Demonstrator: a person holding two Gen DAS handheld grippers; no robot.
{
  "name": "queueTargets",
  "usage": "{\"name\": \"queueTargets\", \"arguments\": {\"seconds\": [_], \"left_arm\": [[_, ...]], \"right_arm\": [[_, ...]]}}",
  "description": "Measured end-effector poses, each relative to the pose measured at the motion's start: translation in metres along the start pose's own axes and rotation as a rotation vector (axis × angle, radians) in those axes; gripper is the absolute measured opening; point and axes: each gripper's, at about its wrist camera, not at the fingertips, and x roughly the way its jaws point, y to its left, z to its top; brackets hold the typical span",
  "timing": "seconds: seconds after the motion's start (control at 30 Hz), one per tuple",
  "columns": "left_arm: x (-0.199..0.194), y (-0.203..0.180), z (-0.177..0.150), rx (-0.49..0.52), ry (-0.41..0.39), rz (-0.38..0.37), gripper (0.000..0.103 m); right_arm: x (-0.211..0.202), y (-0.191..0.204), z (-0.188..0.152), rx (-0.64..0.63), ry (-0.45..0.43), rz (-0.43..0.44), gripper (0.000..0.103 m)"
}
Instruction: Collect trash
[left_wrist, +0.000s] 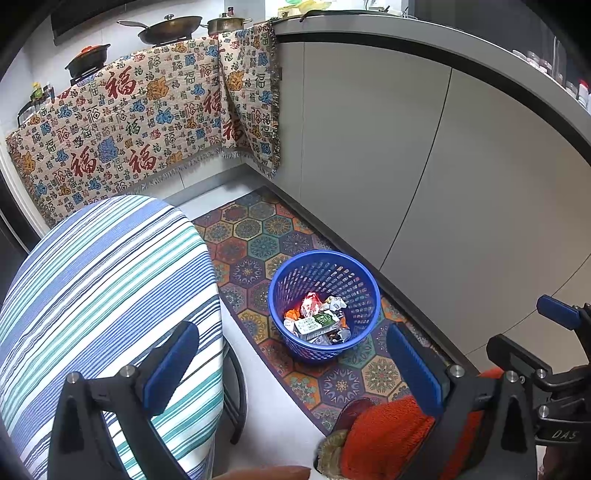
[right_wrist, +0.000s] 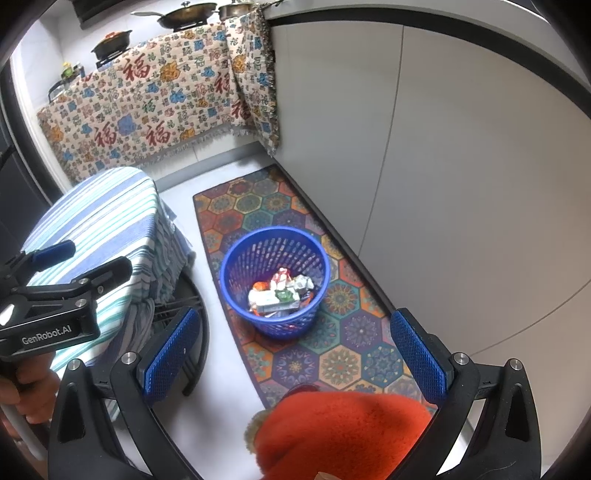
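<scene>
A blue mesh trash basket (left_wrist: 291, 273) stands on the patterned floor mat (left_wrist: 255, 240) and holds several crumpled wrappers and a small carton (left_wrist: 316, 323). It also shows in the right wrist view (right_wrist: 236, 258), with the trash (right_wrist: 279, 293) inside. My left gripper (left_wrist: 291, 363) is open and empty, held above the floor near the basket. My right gripper (right_wrist: 295, 354) is open and empty, above the mat in front of the basket. The right gripper's body also shows at the lower right of the left wrist view (left_wrist: 554, 373), and the left gripper at the left of the right wrist view (right_wrist: 55, 291).
A stool with a blue-striped cloth (left_wrist: 103, 295) stands left of the basket. Grey cabinet doors (left_wrist: 443, 166) run along the right. A patterned cloth (left_wrist: 147, 118) hangs over the stove counter, with pans (left_wrist: 170, 29) on top. A red fuzzy slipper (right_wrist: 343, 435) is at the bottom.
</scene>
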Motion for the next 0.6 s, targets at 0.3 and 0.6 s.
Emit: {"name": "queueTargets", "arguments": {"seconds": [0.3, 0.6], "left_arm": [[0.0024, -0.0001, -0.0014, 0.007, 0.004, -0.002, 0.103], [0.0067, -0.0013, -0.0022, 0.008, 0.017, -0.023, 0.103]], "right_arm": [[0.0046, -0.0004, 0.0019, -0.004, 0.006, 0.0, 0.103], [0.0075, -0.0017, 0.0001, 0.011, 0.015, -0.009, 0.103]]}}
